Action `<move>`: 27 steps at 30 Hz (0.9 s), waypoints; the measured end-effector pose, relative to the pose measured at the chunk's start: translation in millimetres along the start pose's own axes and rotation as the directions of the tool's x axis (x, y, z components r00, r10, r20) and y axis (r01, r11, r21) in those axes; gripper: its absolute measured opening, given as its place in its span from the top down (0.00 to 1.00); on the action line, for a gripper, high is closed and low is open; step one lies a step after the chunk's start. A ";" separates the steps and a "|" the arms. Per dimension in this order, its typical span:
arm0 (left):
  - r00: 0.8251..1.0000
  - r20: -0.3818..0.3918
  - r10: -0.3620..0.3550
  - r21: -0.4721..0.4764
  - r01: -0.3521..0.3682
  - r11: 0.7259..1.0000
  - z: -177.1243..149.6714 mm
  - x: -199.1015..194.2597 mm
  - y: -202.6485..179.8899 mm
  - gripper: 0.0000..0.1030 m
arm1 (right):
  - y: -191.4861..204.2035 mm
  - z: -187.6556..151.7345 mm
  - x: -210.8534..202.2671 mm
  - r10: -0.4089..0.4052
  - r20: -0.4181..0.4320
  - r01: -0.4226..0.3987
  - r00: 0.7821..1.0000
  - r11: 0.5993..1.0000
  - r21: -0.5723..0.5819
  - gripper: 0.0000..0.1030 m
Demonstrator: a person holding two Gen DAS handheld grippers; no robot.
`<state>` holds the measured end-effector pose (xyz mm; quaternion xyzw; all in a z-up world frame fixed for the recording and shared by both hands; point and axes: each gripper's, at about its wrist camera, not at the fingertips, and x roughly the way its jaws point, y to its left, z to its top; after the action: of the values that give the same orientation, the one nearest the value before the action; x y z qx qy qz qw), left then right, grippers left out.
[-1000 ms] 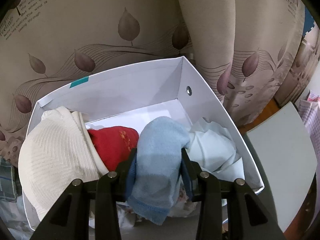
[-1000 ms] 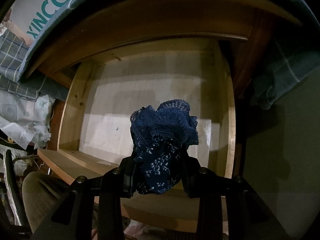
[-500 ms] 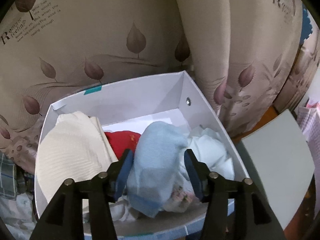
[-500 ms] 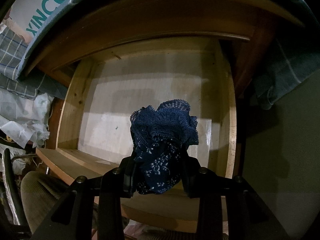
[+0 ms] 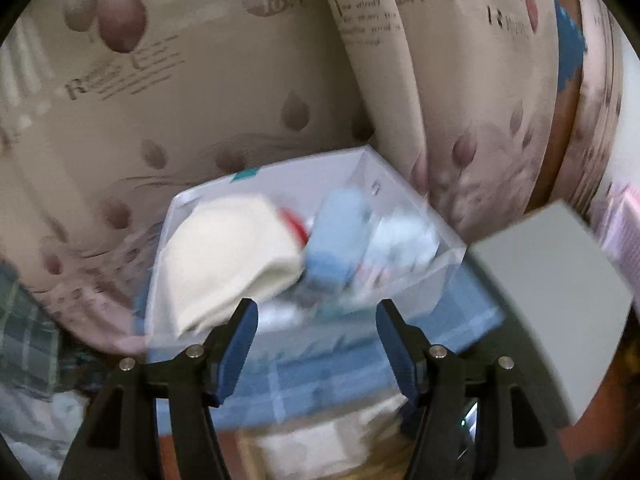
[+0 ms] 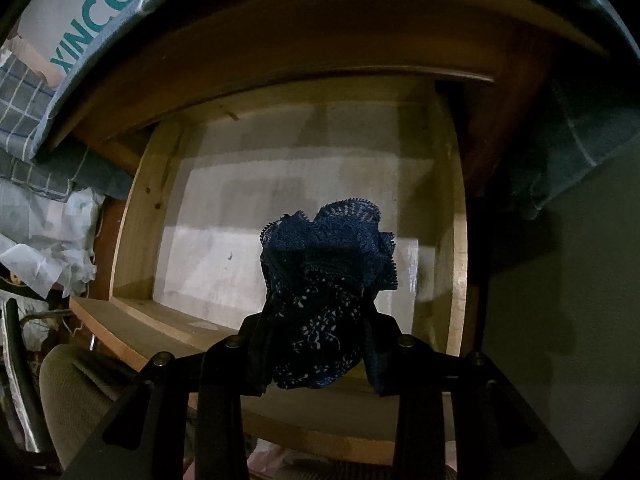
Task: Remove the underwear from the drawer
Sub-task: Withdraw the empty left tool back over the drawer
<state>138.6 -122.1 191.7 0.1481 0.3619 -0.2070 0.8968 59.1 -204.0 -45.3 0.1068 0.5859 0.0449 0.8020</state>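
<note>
My right gripper (image 6: 316, 344) is shut on dark blue lace underwear (image 6: 328, 280) and holds it above the open wooden drawer (image 6: 456, 240), whose pale bottom shows bare. My left gripper (image 5: 316, 332) is open and empty, drawn back from a white box (image 5: 416, 280). The box holds a light blue garment (image 5: 336, 240), a cream knit garment (image 5: 228, 256), a red one (image 5: 294, 222) and a white one (image 5: 404, 236). The left wrist view is blurred by motion.
A leaf-print curtain (image 5: 200, 100) hangs behind the box, which sits on blue checked cloth (image 5: 328, 364). A grey-white panel (image 5: 548, 300) lies at right. Beside the drawer are a checked blanket (image 6: 24, 120), crumpled white plastic (image 6: 48, 248) and a chair seat (image 6: 76, 400).
My left gripper opened, let the light blue garment drop into the white box, and pulled back and up. My right gripper kept still with the dark blue underwear.
</note>
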 end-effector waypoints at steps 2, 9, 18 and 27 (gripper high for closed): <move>0.999 -0.017 0.031 0.011 -0.030 0.999 -33.6 -2.5 2.0 0.39 | 1.2 -0.1 -0.2 -0.002 0.002 0.002 1.000 1.000 -0.002 0.68; 0.989 -0.097 0.113 -0.085 -0.121 0.989 -136.0 21.8 19.1 0.39 | 1.4 -0.9 -4.6 -0.025 0.022 0.025 0.999 1.000 -0.006 0.68; 0.966 -0.205 0.158 -0.260 -0.210 0.943 -209.5 63.7 47.8 0.39 | -6.2 -1.1 -20.4 -0.017 0.079 0.014 0.997 0.999 0.030 0.68; 0.964 -0.205 0.169 -0.287 -0.224 0.932 -227.8 66.6 58.3 0.39 | -0.6 -7.9 -58.9 0.003 0.130 -0.005 0.991 1.000 0.010 0.68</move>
<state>76.0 5.6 -7.0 0.0601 0.4511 -0.0432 0.8894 33.3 -215.3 7.1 0.1148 0.5323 0.0365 0.8379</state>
